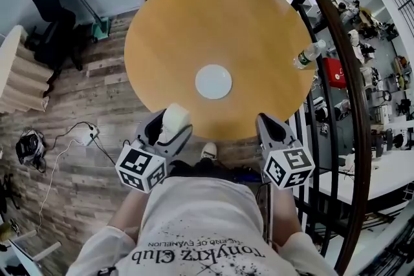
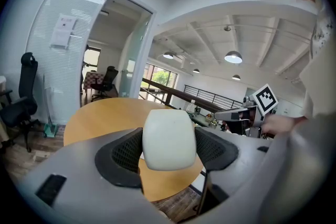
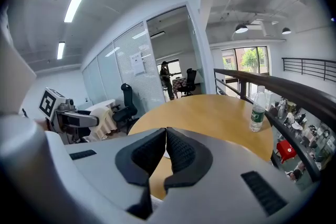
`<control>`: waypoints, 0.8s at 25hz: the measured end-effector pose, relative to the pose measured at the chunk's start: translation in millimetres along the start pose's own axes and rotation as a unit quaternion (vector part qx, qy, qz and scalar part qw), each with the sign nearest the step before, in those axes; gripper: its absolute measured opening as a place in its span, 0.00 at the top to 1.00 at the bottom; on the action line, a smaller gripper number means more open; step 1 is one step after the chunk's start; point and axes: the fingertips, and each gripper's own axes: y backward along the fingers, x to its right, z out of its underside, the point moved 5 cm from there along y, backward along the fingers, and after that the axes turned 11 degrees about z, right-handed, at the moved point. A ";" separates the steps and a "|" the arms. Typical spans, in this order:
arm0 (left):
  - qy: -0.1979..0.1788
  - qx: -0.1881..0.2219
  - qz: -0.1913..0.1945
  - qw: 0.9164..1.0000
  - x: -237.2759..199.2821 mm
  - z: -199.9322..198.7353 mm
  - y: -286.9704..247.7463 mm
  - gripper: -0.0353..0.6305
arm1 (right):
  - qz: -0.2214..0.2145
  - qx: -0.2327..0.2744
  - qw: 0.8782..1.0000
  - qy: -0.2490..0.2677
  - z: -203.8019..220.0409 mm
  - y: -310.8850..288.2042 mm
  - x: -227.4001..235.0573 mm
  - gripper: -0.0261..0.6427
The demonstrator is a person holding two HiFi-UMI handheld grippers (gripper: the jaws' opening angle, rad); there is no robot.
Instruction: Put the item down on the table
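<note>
A white rounded cup-like item (image 2: 169,139) sits clamped between the black pads of my left gripper (image 1: 169,129), held just off the near edge of the round wooden table (image 1: 194,29); the same item (image 1: 173,121) shows white between the jaws in the head view. My right gripper (image 1: 270,128) hovers at the table's near right edge, its jaws pressed together with nothing between them (image 3: 165,150). A white round disc (image 1: 213,81) lies flat on the table ahead of both grippers.
A plastic water bottle (image 1: 308,55) stands at the table's right edge, next to a dark curved railing (image 1: 343,74). A black office chair (image 1: 48,16) is at the far left. Cables (image 1: 71,132) lie on the wood floor. My shoe (image 1: 208,150) shows below.
</note>
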 end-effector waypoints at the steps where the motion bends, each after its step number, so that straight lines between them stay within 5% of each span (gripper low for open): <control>1: 0.002 -0.002 -0.001 1.000 0.5 0.7 -1.5 0.46 | -0.002 -0.001 1.000 0.000 -0.2 -0.4 1.7 0.92; 20: -0.018 -0.051 0.035 0.998 -45.6 -19.9 -24.6 0.47 | 0.028 -0.020 0.999 -0.036 -4.8 -31.5 -11.2 0.92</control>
